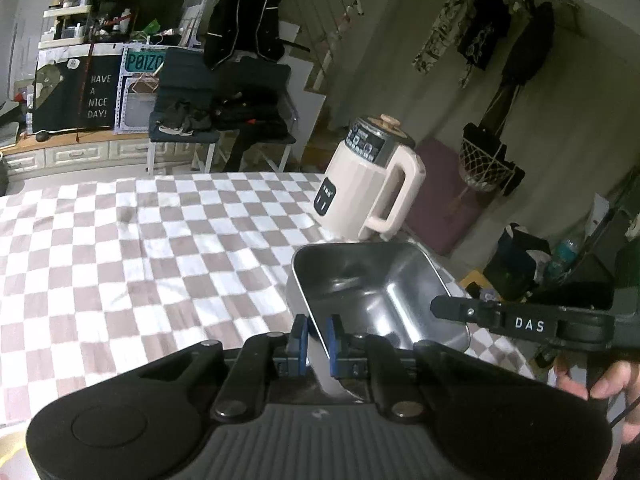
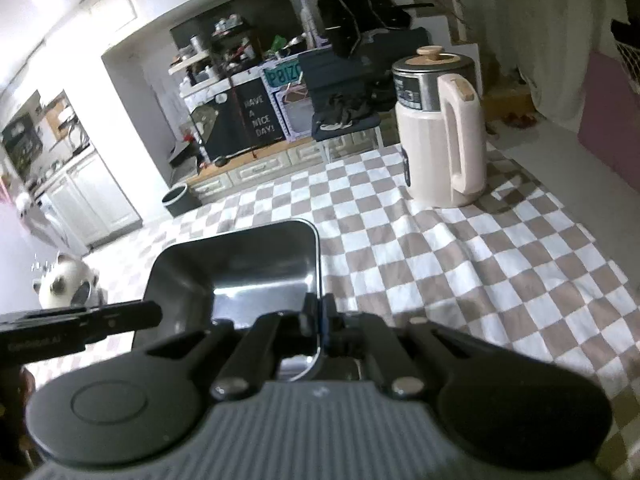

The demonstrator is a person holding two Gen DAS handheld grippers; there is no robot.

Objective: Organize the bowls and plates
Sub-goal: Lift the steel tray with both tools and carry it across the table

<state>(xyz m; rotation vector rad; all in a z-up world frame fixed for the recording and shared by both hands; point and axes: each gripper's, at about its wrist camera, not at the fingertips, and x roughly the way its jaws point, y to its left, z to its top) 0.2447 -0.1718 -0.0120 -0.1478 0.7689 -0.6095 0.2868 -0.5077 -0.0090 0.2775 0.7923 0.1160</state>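
A rectangular steel tray [image 1: 372, 288] hangs between both grippers over the checkered tablecloth [image 1: 140, 260]. My left gripper [image 1: 318, 332] is shut on the tray's left wall, with a blue pad on each side of the rim. In the right wrist view the same tray [image 2: 240, 272] shows its dark shiny inside, and my right gripper [image 2: 320, 316] is shut on its right wall. Each gripper also appears in the other's view: the right gripper [image 1: 440, 306] reaches in from the right, and the left gripper [image 2: 152, 312] from the left. The tray holds nothing.
A cream electric jug [image 1: 372, 192] with a big handle stands on the cloth just beyond the tray, also the jug [image 2: 440, 136]. A person's hand [image 1: 608, 380] grips the right tool. A white furry animal or toy [image 2: 64, 284] sits off the table's left edge.
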